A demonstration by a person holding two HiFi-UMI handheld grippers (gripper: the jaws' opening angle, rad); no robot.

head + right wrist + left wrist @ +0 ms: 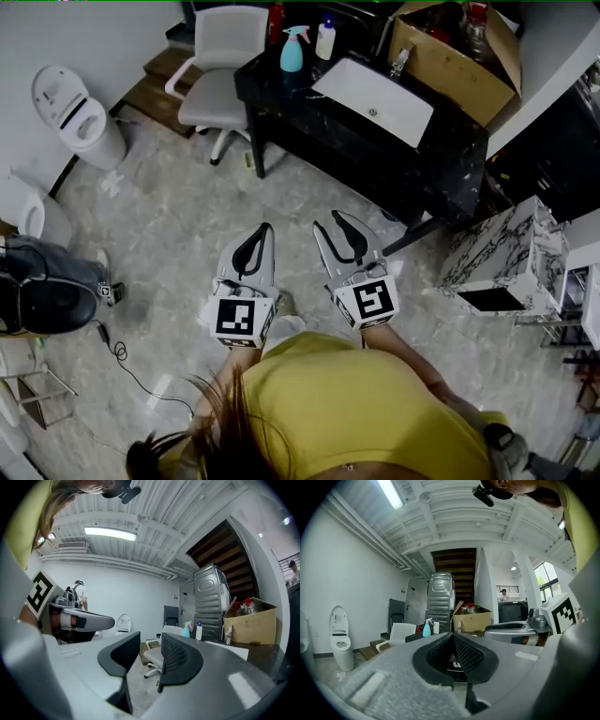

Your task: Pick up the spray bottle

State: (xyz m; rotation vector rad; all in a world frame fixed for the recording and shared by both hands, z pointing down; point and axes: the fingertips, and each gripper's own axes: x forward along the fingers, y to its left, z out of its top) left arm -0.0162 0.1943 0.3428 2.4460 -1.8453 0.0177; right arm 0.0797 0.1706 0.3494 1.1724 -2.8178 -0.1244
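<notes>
Currently both grippers are held level over the floor, well short of the black counter [375, 155] and the spray bottle [292, 52] on it.

Findings, by size: the counter stands at the far side, with a white sink [375, 98] set into its top. The left gripper [265, 228] has its jaws pressed together with nothing between them, and touches nothing. The right gripper [328, 223], just beside it, has its jaws a little apart, the gap empty, and is likewise clear of all objects. The teal spray bottle stands upright at the counter's far left corner, long axis vertical, trigger head uppermost; the nozzle's direction is too small to make out. A white bottle [325, 40] stands just beside it on the right.
</notes>
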